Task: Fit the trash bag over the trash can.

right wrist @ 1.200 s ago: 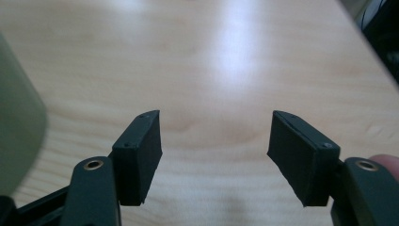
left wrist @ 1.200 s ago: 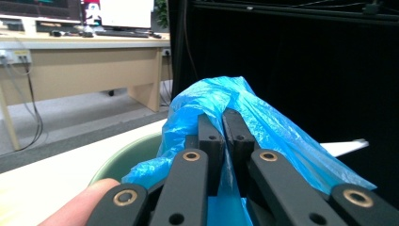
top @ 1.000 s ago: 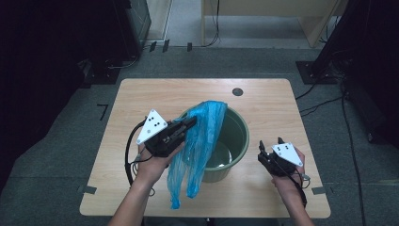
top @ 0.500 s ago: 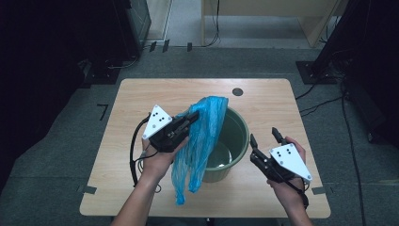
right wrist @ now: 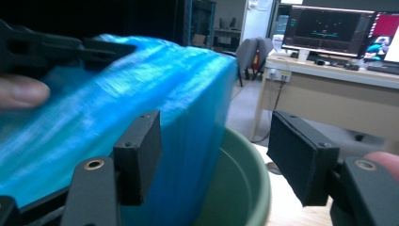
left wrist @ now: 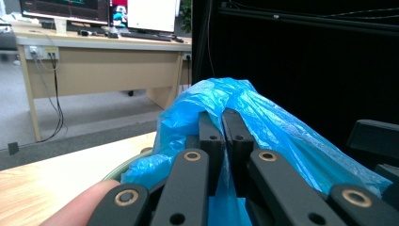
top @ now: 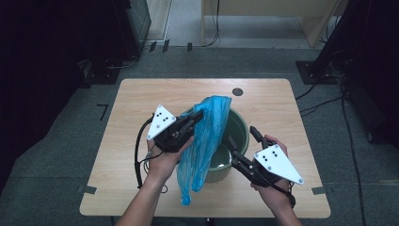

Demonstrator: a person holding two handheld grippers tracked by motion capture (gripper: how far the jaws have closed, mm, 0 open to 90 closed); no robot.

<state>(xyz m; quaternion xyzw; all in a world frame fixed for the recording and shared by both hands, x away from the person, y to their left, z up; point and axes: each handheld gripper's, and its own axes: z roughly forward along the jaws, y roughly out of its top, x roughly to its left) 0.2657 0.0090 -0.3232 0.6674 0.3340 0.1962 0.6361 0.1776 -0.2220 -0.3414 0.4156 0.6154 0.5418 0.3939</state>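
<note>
My right gripper [top: 241, 141] has risen from the table's [top: 141, 99] near edge, jaws apart, toward the blue bag [top: 207, 136] my left gripper [top: 195, 117] clamps above the green bucket [top: 241, 134]; a second hold comes next.

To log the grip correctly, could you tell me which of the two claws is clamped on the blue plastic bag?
The left claw: its jaws pinch the blue plastic bag above the green bucket; the right claw stands open, holding nothing.

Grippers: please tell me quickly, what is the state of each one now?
Left gripper: closed, holding the blue plastic bag above the green bucket.
Right gripper: open, holding nothing.
</note>
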